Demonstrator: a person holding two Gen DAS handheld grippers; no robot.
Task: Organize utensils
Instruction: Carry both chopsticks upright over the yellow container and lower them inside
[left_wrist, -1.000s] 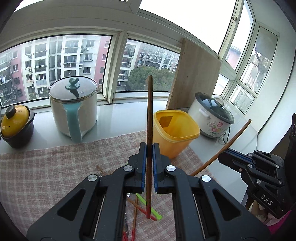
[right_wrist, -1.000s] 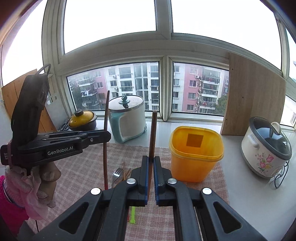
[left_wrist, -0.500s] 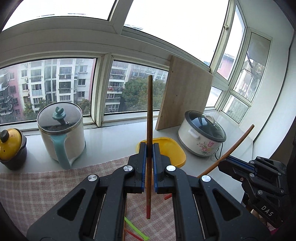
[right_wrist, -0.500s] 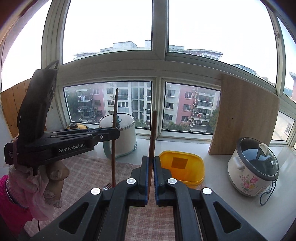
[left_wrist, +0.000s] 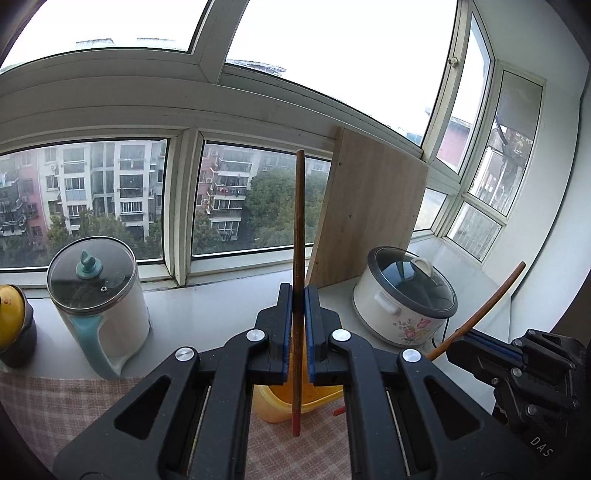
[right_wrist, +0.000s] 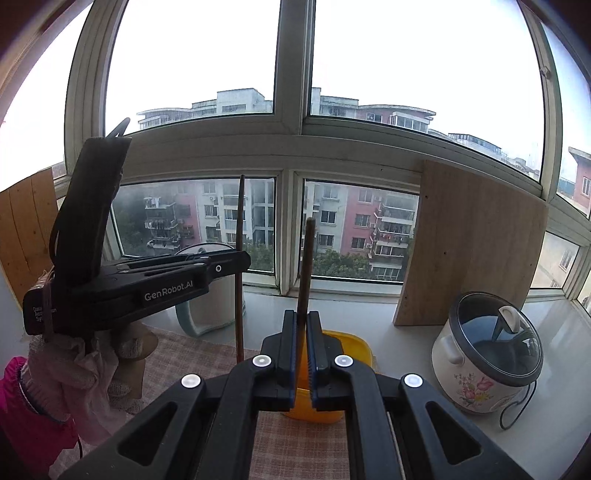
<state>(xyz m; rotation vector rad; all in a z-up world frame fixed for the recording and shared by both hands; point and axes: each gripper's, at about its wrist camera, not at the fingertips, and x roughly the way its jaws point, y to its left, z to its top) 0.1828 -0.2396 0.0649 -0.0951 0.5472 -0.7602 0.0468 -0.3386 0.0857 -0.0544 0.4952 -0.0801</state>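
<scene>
Above yellow bin (left_wrist: 280, 404): both grippers, left gripper (left_wrist: 298, 332) and right gripper (right_wrist: 302, 349), risen since a second ago, each clamped on wooden chopstick (left_wrist: 298, 229); drop-in looks next.

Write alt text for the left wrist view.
The left gripper is shut on an upright chopstick above a yellow bin. At right, the right gripper holds a slanted second chopstick. A kettle, rice cooker and board stand along the windowsill.
</scene>
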